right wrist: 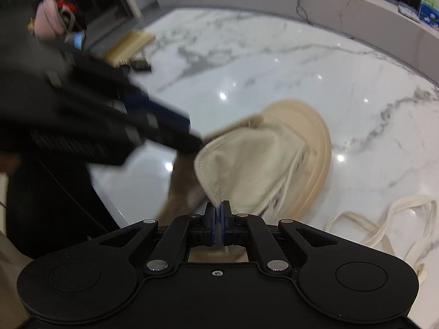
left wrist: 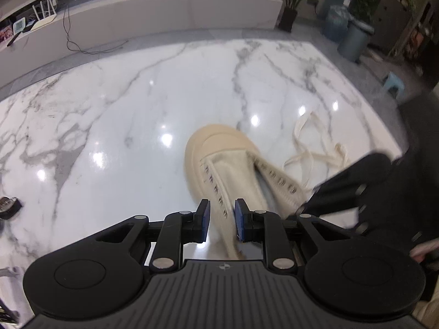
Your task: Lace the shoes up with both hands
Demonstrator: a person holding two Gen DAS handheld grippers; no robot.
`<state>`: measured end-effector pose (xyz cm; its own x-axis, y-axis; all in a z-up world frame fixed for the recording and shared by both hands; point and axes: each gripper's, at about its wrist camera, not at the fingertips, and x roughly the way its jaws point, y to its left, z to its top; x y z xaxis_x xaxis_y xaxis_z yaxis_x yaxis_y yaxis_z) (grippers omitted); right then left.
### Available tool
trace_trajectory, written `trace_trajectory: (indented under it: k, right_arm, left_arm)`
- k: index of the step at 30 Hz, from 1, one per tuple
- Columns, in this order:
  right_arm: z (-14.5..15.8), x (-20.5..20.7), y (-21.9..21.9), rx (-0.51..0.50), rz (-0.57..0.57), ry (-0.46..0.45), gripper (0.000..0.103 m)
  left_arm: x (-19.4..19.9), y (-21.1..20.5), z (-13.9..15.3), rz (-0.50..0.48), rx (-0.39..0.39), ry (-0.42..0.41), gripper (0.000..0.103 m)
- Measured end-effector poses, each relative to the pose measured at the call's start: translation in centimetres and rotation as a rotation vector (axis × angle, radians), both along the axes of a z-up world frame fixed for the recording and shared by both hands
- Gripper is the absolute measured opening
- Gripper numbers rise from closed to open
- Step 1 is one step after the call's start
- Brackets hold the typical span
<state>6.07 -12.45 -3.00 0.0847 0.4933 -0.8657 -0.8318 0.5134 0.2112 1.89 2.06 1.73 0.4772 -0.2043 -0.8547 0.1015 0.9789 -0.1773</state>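
My right hand-held gripper [right wrist: 218, 210] is clenched on the heel edge of the cream canvas high-top shoe [right wrist: 260, 161] mid-frame on the marble desk [right wrist: 274, 63], toe pointing up-right away, left hand-held gripper [left wrist: 222, 213] released astride the eyelet flap, loose cream lace [right wrist: 384, 224] lower right.

Glare spots, motion blur, fisheye bending

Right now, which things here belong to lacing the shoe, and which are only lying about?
For the job:
- shoe, unlaced
- loose lace on the table
- right gripper, pinching the shoe's edge
- left gripper, open over the eyelets

Lying about:
- dark gadget
- wooden block
- bin
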Motion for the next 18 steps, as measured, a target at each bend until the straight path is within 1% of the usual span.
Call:
trace_trajectory:
  k: [3,7,10,16,18]
  right_arm:
    - [-0.3,-0.3,0.1,-0.014,0.016,-0.013,0.003]
    - [-0.3,-0.9,0.4,-0.040,0.041,-0.049,0.003]
    - [-0.4,-1.2,0.3,-0.047,0.038,-0.067,0.003]
    - [-0.4,-1.3,-0.6,-0.023,0.002,-0.062,0.008]
    - [-0.1,-1.6,-0.9,-0.009,0.002,-0.059,0.008]
  left_arm:
    - [0.3,-0.9,-0.6,-0.011,-0.002,0.006,0.019]
    - [0.9,-1.7,-2.3,0.000,0.040,0.036,0.019]
    - [1.0,-1.8,-3.2,0.011,0.053,0.054,0.019]
    - [0.7,-2.0,-4.6,0.014,0.085,0.082,0.019]
    - [0.7,-2.2,-5.1,0.011,0.087,0.098,0.018]
